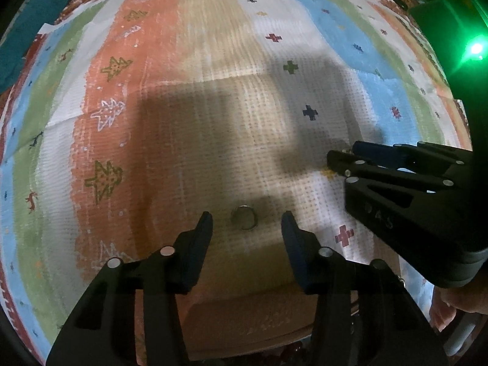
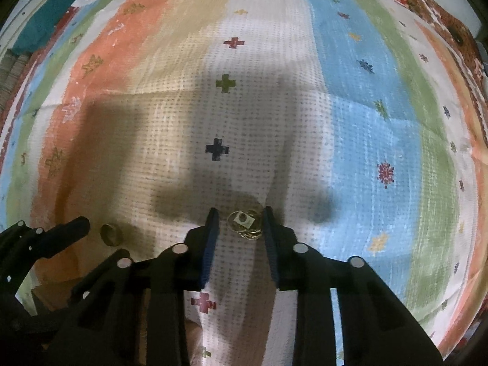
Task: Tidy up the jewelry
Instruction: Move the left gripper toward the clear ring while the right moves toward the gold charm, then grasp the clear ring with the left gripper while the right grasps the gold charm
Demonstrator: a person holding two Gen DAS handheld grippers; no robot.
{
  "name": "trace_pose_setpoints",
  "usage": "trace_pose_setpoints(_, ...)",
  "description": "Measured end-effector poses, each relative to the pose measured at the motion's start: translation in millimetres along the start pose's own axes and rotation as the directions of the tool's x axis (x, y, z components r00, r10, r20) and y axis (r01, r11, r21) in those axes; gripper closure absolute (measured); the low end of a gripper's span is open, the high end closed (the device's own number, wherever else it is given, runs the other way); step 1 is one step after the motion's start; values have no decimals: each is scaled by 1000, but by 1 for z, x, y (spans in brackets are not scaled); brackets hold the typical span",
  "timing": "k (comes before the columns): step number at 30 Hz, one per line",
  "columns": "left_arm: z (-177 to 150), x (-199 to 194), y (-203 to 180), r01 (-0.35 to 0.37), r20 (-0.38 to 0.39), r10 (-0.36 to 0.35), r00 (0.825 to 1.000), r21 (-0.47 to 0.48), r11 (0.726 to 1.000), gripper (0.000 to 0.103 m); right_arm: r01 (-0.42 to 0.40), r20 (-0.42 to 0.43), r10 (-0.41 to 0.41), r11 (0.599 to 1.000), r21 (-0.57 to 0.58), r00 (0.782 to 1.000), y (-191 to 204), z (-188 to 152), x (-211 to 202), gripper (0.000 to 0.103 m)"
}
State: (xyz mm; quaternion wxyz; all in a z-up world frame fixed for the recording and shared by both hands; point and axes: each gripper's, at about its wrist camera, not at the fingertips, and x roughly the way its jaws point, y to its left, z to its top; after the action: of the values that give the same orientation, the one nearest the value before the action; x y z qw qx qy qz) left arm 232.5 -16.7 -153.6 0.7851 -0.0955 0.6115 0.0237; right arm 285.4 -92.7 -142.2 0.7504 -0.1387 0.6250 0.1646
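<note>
Both grippers look poised to pick: the left gripper [image 1: 246, 218] stands apart around a ring [image 1: 244, 218] on the cloth [image 1: 189, 97], the right gripper [image 2: 241, 218] apart around a ring cluster [image 2: 245, 224] at the ring's three o'clock, so closing seems next.

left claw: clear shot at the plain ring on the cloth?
Probably yes. The left claw is open, and the plain ring lies flat on the cloth between its fingertips with nothing over it. The right claw sits off to the side, around the tangled jewelry.
</note>
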Motion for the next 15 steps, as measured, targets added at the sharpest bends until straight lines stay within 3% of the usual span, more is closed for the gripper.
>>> trace_pose_setpoints(10,3,10,-1,-18,-9,18,1000,-3,1000,85,4,-2,-4,1000,6,1000,-4,-2,2,87)
trace_pose_setpoints(15,4,12,-3,-15,1,15,1000,-8,1000,85,6,5,-6,1000,2,1000,-4,-1,1,88)
